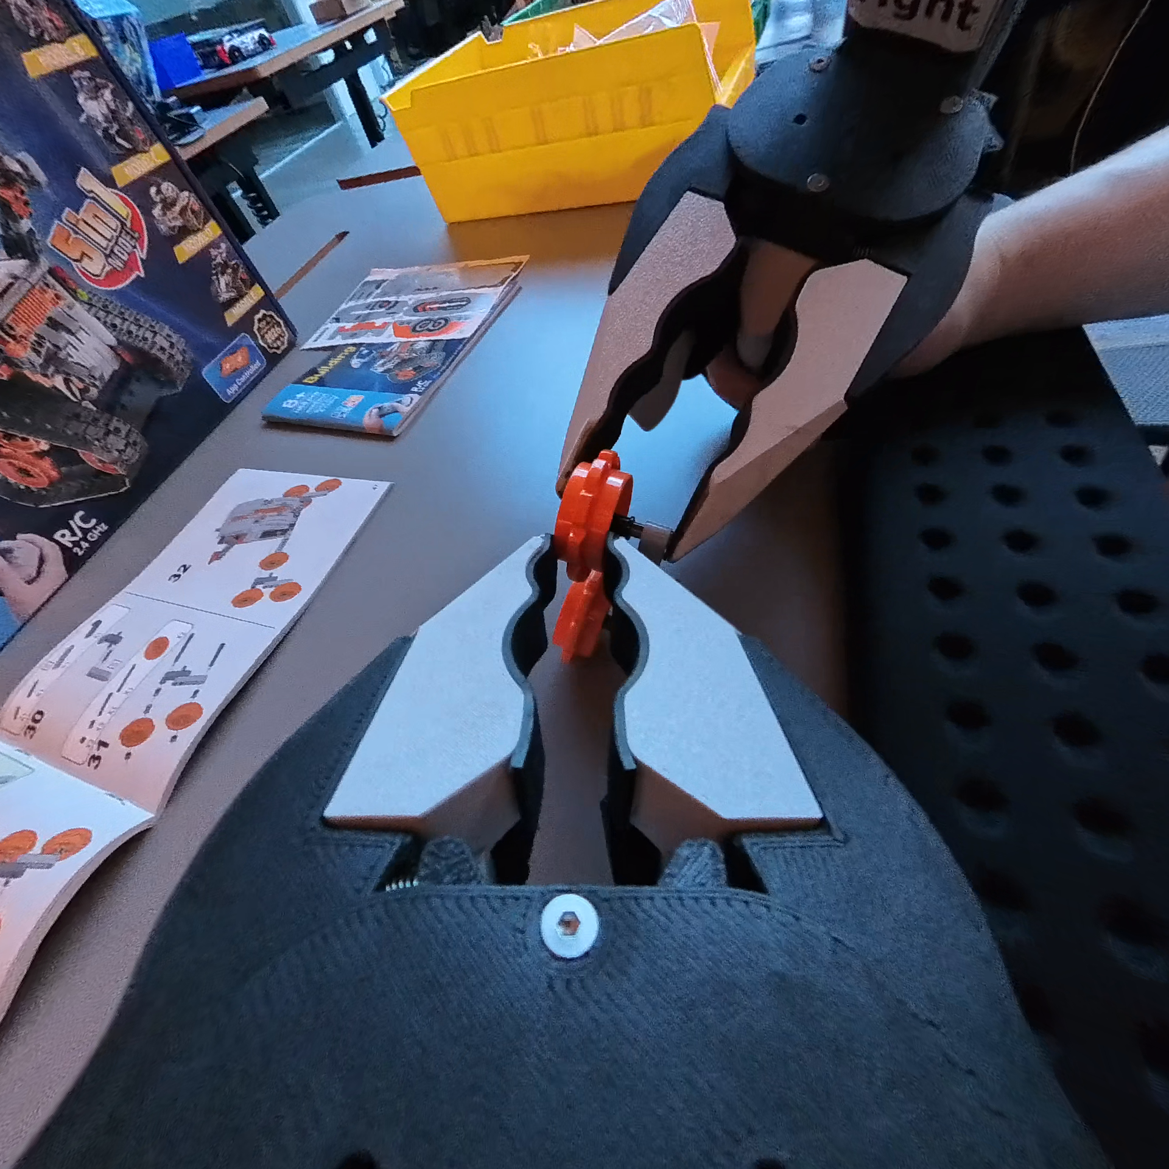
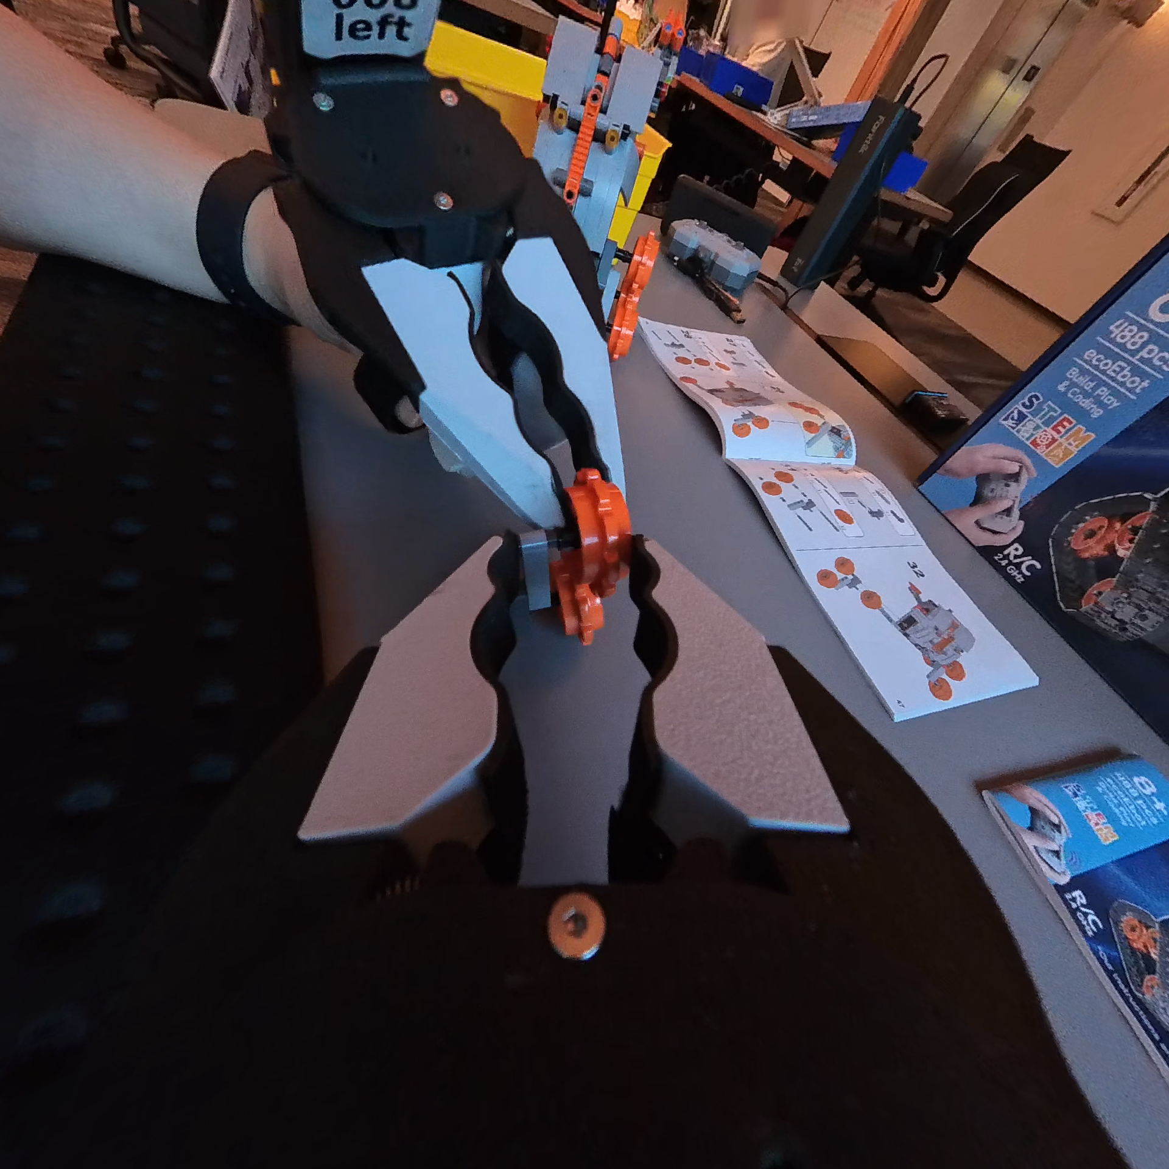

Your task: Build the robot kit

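Note:
A small assembly of two orange gear wheels [image 1: 585,525] on a black axle with a grey bush [image 1: 651,536] is held in the air above the grey table [image 1: 481,443]. My left gripper [image 1: 581,550] is shut on the orange wheels, gripping them across their faces. My right gripper [image 1: 618,519] comes in from the upper right and is shut along the axle, one tip on the upper wheel and the other on the bush. In the right wrist view the wheels [image 2: 591,556] and the grey bush [image 2: 534,569] sit between the right gripper's [image 2: 569,544] tips, with the left gripper [image 2: 591,506] pinching from above.
An open instruction booklet [image 1: 190,632] [image 2: 854,538], a closed booklet [image 1: 392,354] [image 2: 1088,841] and a toy box [image 1: 95,316] [image 2: 1075,474] lie alongside. A yellow bin [image 1: 556,126], a partly built grey-orange model [image 2: 601,139] and a grey motor block [image 2: 715,250] stand behind. A black perforated surface [image 1: 1012,632] borders the table. The tips of both grippers are at nearly the same place. The partly built grey-orange model [image 2: 601,139] is about 30 cm from both grippers' fingertips.

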`<state>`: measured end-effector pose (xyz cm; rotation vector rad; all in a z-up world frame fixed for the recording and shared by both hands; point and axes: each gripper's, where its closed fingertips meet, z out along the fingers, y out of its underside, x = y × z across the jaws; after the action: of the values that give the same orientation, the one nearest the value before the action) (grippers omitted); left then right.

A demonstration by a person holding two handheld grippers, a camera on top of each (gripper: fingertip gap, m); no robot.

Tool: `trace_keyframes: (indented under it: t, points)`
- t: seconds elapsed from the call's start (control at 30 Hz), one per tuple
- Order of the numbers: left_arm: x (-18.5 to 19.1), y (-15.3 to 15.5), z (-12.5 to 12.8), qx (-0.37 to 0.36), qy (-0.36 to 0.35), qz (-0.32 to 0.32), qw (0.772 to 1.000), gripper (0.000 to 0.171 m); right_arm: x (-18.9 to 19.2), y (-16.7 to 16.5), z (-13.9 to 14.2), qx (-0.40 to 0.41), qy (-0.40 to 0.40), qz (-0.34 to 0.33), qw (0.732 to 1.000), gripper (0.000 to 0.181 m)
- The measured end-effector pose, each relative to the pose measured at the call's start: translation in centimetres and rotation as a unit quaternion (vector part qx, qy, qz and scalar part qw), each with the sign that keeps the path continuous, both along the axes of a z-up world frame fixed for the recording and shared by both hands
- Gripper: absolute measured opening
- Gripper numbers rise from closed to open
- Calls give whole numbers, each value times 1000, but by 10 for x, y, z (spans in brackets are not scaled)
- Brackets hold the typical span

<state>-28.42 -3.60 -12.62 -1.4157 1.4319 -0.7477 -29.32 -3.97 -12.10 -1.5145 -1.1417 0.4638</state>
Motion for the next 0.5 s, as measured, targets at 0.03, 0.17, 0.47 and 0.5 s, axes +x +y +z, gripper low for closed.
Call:
trace_keyframes:
  t: [0.03,0.17,0.47,0.5]
  points:
    - [0,1,-1,4,3,4,1000,12,1,1,-1,-3,-3,-3,1000,34]
    - [1,1,-2,-1,3,9,1000,12,2,1,-2,-4,-14,-17,1000,34]
    - [1,2,-5,6,12,23,1000,12,2,2,-7,-11,-32,-35,999,34]
    - [1,3,-6,9,14,26,1000,12,3,3,-7,-13,-33,-37,999,34]
